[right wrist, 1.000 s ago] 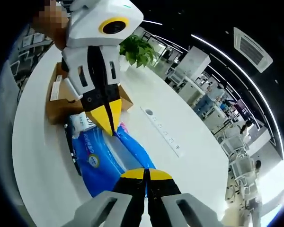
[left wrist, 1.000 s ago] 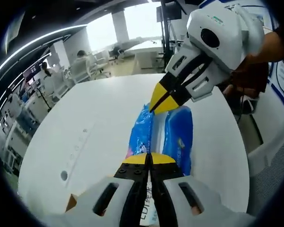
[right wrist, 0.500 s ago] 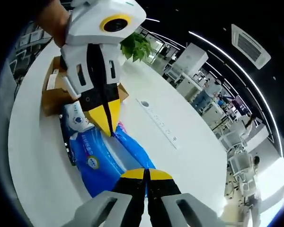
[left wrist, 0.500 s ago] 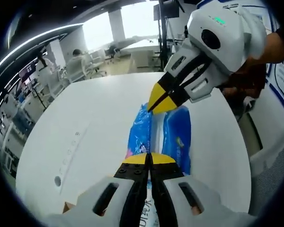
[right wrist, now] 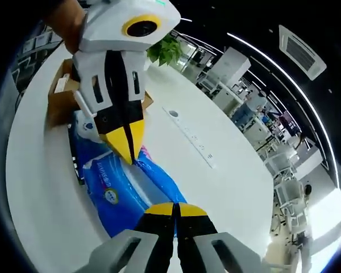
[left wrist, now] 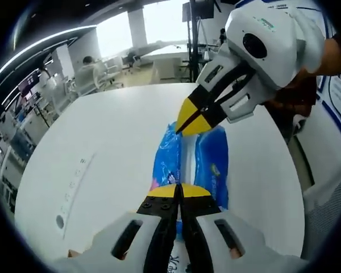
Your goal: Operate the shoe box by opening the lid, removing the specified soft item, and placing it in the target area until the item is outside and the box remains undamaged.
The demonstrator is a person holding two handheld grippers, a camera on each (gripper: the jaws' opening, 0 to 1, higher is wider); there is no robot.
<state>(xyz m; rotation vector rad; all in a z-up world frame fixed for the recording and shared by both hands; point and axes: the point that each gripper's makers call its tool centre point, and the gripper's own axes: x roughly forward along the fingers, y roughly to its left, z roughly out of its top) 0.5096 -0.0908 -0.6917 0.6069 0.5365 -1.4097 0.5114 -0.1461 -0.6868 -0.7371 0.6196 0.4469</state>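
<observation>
A blue soft plastic package (left wrist: 213, 165) hangs stretched lengthwise between my two grippers above the white table (left wrist: 102, 131). My left gripper (left wrist: 181, 191) is shut on its near end. My right gripper (left wrist: 186, 125) reaches in from the upper right and is shut on the far end. In the right gripper view, the right gripper (right wrist: 175, 209) pinches one end of the blue package (right wrist: 119, 185), and the left gripper (right wrist: 129, 152) points down onto the other end. The brown cardboard shoe box (right wrist: 59, 108) sits behind the left gripper, mostly hidden by it.
A potted green plant (right wrist: 166, 50) stands at the table's far edge beyond the box. A strip of sockets (right wrist: 190, 139) is set into the table top. A person's hand (left wrist: 335, 54) holds the right gripper. Office desks and chairs surround the table.
Both grippers keep their hold on the package. Both views have drifted a little, and less of the shoe box shows at the bottom of the left gripper view.
</observation>
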